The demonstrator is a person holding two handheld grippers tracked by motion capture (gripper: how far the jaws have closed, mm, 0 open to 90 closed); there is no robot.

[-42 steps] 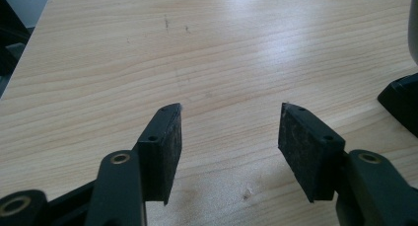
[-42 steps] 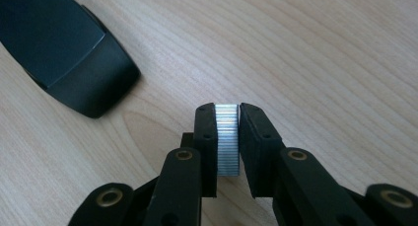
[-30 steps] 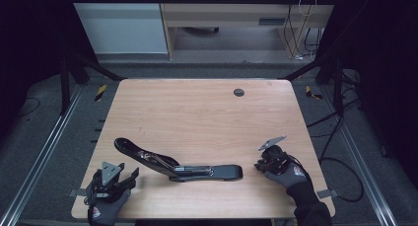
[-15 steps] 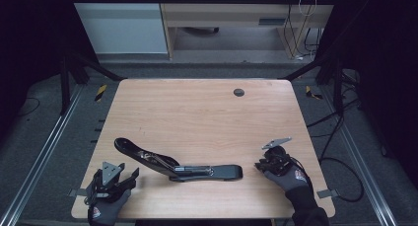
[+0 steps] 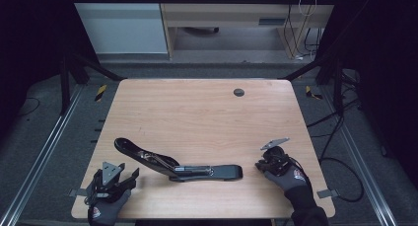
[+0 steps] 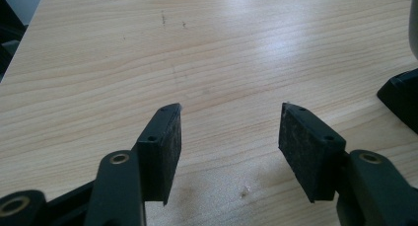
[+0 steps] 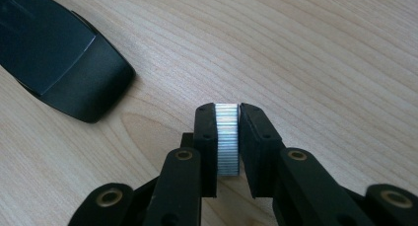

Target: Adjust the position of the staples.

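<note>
Lying across the lower middle of the bench point(image 5: 207, 112) in the high view: a long hinged arm point(image 5: 177, 167), one end toward lower left, the other toward lower right. At the frame's lower left, just left of that arm, the left gripper point(image 5: 129, 177). At lower right, just beside the arm's right end, the right gripper point(image 5: 260, 164), with a ribbed metal wheel point(image 7: 227, 139) between its jaws. Farther up, right of centre, a small round disc point(image 5: 239, 92) on the bench.

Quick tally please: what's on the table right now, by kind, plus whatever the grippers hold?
Black stapler, lying opened out: 1
Ridged silver strip between the right gripper pads: 1
Round dark disc near the table far edge: 1
Left gripper holds: 0
Total: 3
</note>
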